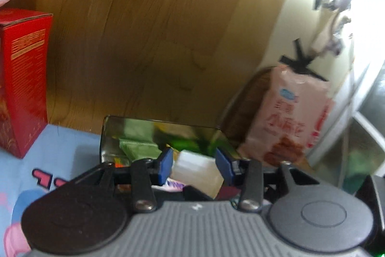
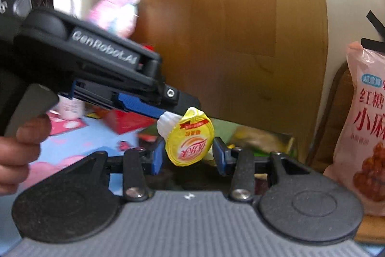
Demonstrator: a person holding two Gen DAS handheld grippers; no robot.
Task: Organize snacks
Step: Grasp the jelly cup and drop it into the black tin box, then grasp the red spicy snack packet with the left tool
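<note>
Tall pink snack bag (image 2: pixel 365 127) stands outside, right of the clear bin (image 1: pixel 113 129); red box (image 1: pixel 21 78) on the tabletop, left.
Bin already holds green packets (image 1: pixel 137 148): judged partway sorted.
Left tool (image 2: pixel 166 116) pinches a yellow-lidded jelly cup (image 2: pixel 190 139) over the bin.
Right tool (image 2: pixel 186 157): part-open, seemingly holding nothing.

Lighting: daylight, blown-out glare at upper right of left wrist view. Blur: motion smear across both views, backgrounds soft. Distortion: fisheye bowing of wood panel (image 1: pixel 149 35) edges. Shadows: soft, indistinct.
</note>
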